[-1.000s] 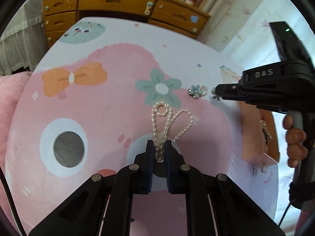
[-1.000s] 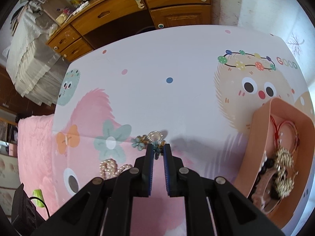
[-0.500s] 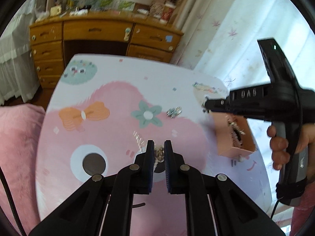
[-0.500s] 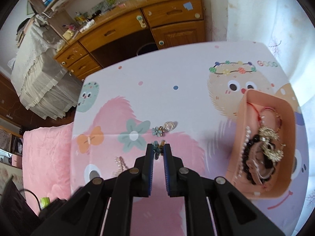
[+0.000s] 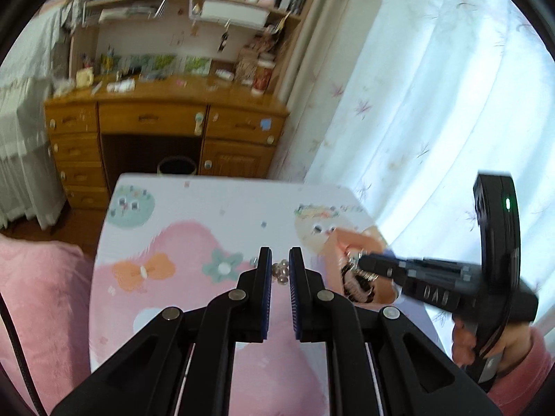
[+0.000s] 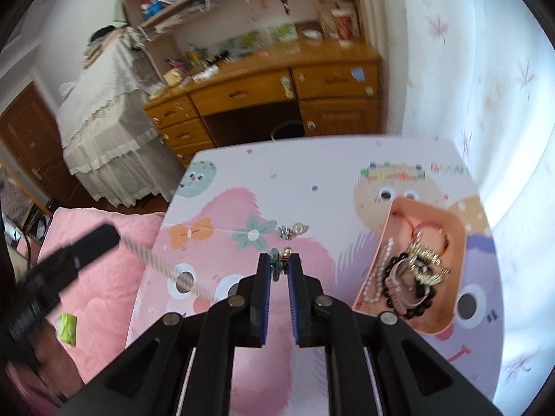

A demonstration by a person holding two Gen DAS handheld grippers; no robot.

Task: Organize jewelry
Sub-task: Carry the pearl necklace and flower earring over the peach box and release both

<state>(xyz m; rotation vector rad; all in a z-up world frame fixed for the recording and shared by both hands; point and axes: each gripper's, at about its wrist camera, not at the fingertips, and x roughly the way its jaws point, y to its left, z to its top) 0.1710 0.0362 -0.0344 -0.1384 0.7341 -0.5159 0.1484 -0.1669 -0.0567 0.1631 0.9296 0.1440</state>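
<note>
Holding a pearl necklace (image 5: 280,273) at its tips, the left gripper (image 5: 279,270) is lifted well above the table (image 5: 208,201); the strand shows as a few beads between the fingers and, from the right wrist view, as a pale streak trailing down toward the tabletop. Right gripper (image 6: 279,265): closed on a small earring (image 6: 277,266) with a teal flower and a gold part, also raised above the table. Pink tray (image 6: 447,326): on the table's right side, already containing a red cord bracelet, a pearl strand, a dark bead bracelet and gold pieces. Remaining loose on the table: a teal flower earring (image 6: 284,231) touching or just beside a round sparkly piece (image 6: 299,228), near the printed flower. Surroundings: wooden desk (image 5: 163,121), pink bedding (image 5: 41,298), white curtain (image 5: 433,86). Risks, as judged: the necklace is pinched at one short section only, so a swing or fast carry could slide the beads out of the grip or snag the hanging length on the tray wall; the earring is tiny and held at the fingertips, so a slight loosening would drop it short of the tray; both grippers heading to one tray could collide.
</note>
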